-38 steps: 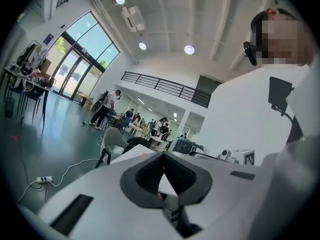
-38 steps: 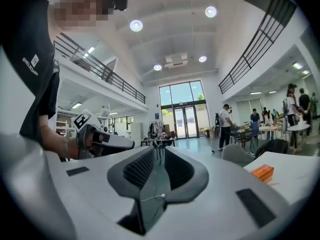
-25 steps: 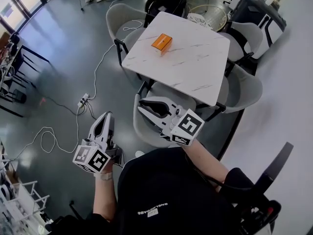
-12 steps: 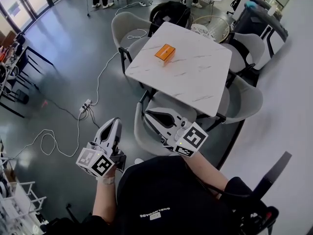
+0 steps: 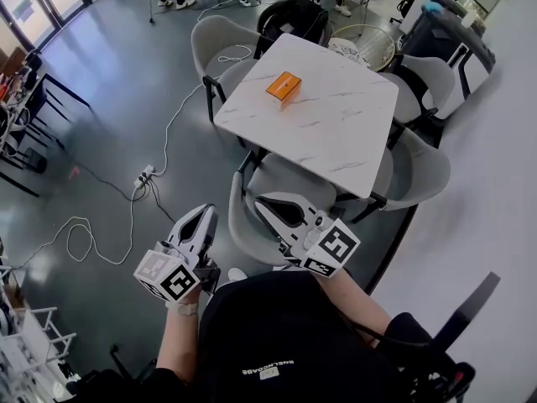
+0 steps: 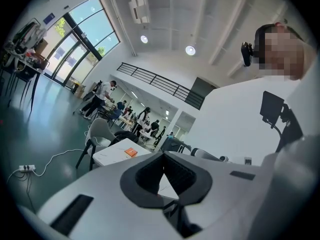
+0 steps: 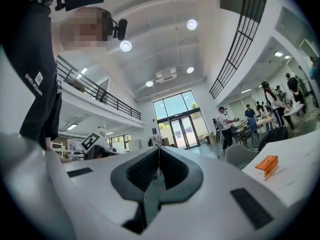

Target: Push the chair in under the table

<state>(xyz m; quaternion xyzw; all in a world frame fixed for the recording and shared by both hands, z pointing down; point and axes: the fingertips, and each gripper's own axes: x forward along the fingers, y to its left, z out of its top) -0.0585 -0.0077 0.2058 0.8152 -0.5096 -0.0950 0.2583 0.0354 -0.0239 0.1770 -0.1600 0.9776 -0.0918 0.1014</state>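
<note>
- Left gripper (image 5: pixel 206 215): carried low at the person's left. Its fingers (image 6: pixel 105 189) are pressed together, and nothing is caught between them.
- Right gripper (image 5: pixel 262 201): its fingers (image 7: pixel 95 184) are likewise brought fully together and are empty.
- Chair (image 5: pixel 242 229): a grey shell chair is seen right below and ahead of the right fingers. Its curved backrest lies just to the right of the left fingers.
- Whether either pair of fingers touches the chair cannot be made out from any view.
- The front of the chair's seat is tucked under the near edge of the bench (image 5: pixel 336 116), while the backrest is left standing out from it.
- The bench, with a white marbled top, is found ahead of both pairs of fingers.
- Orange box (image 5: pixel 284 85): laid on the far part of the bench, well ahead of the fingers.
- A second grey chair (image 5: pixel 419 162) is noted at the bench's right side, off to the right of the right fingers.
- Power strip (image 5: pixel 144 177): seen with a white cable on the dark floor (image 5: pixel 101 124), left of the left fingers and well apart from them.
- People are seen standing far beyond the bench.
</note>
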